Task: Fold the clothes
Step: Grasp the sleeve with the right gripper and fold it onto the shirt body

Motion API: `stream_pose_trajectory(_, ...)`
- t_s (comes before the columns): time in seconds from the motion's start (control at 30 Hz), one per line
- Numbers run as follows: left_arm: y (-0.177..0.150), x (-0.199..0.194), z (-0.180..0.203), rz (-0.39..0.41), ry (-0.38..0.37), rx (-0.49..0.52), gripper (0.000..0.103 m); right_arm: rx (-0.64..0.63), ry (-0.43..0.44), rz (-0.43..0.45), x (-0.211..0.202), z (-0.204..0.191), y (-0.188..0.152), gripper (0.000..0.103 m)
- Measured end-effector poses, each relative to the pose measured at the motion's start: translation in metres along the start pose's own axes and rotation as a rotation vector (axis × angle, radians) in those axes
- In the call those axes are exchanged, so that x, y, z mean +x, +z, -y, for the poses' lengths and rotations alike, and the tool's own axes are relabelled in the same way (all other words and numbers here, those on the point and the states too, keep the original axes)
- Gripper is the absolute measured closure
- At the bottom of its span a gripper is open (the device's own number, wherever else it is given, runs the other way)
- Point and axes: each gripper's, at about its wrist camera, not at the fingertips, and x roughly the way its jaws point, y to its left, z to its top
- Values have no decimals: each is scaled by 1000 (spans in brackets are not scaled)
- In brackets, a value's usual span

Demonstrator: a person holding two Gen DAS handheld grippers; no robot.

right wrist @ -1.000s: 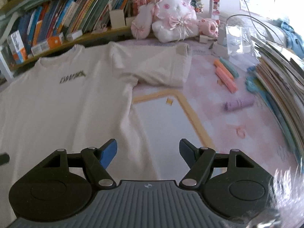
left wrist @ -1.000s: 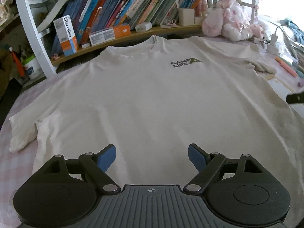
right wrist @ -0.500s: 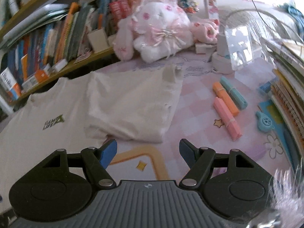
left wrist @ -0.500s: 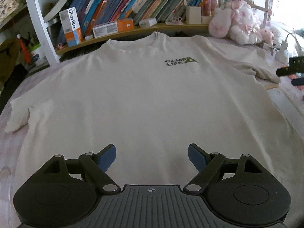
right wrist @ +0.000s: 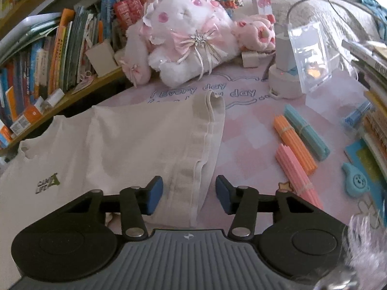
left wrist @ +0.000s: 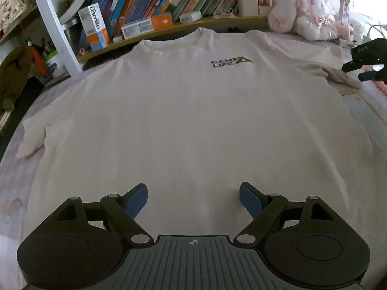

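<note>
Left wrist view: a white T-shirt [left wrist: 183, 120] lies spread flat, front up, on a pink patterned table [left wrist: 12, 193]. Over its lower middle hangs the left gripper [left wrist: 193, 199], jaws wide and empty. Right gripper [right wrist: 188, 194], jaws parted, straddles the folded-over sleeve [right wrist: 200, 145]; whether its pads touch the cloth is unclear.

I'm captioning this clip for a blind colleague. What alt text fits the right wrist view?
The open right gripper straddles the hemmed edge of the sleeve of a cream T-shirt spread on a pink desk mat. Behind sit a pink and white plush toy and a bookshelf; bundles of coloured sticks lie to the right.
</note>
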Motion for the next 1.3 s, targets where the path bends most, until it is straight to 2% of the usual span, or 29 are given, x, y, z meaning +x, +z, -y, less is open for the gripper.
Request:
stream_pose_trajectory(0.13, -1, 1, -2, 5, -10, 0, 17, -45, -30, 11, 7, -3, 1, 91)
stream_pose_trajectory(0.2, -1, 1, -3, 4, -18, 8, 17, -40, -19, 1, 8, -1, 3, 95)
stream_pose_trajectory(0.33, 1, -1, -7, 20, -30, 22, 17, 10, -30, 5, 8, -1, 14, 98)
stream_pose_trajectory(0.47, 3, -5, -16, 41, -42, 12, 17, -70, -26, 85, 2, -34, 32, 98)
stream_pose_trajectory(0.63, -2, -4, -31, 31, -35, -25, 17, -324, 75, 138, 2, -121, 37, 98)
stream_pose_trajectory(0.7, -4, -4, -37, 27, -33, -39, 17, -420, 157, 93, 3, -149, 25, 98)
stream_pose_trajectory(0.77, -5, -4, -43, 23, -30, -54, 17, -488, 241, 23, 6, -169, 10, 96)
stream_pose_trajectory(0.8, -6, -4, -46, 21, -29, -61, 17, -522, 283, -12, 8, -179, 2, 83)
stream_pose_trajectory(0.83, -7, -4, -48, 19, -28, -69, 17, -555, 326, -47, 9, -189, -5, 59)
stream_pose_trajectory(0.87, -8, -4, -50, 20, -28, -69, 17, -578, 365, -77, 10, -197, -12, 54)
stream_pose_trajectory(0.93, -9, -4, -51, 21, -31, -69, 17, -531, 410, -96, 5, -188, -20, 55)
stream_pose_trajectory(1.07, -9, -1, -51, 17, -36, -75, 17, -497, 443, -170, -5, -171, -30, 54)
stream_pose_trajectory(1.3, -12, -2, -51, 20, -42, -84, 17, -545, 383, -170, -15, -151, -45, 54)
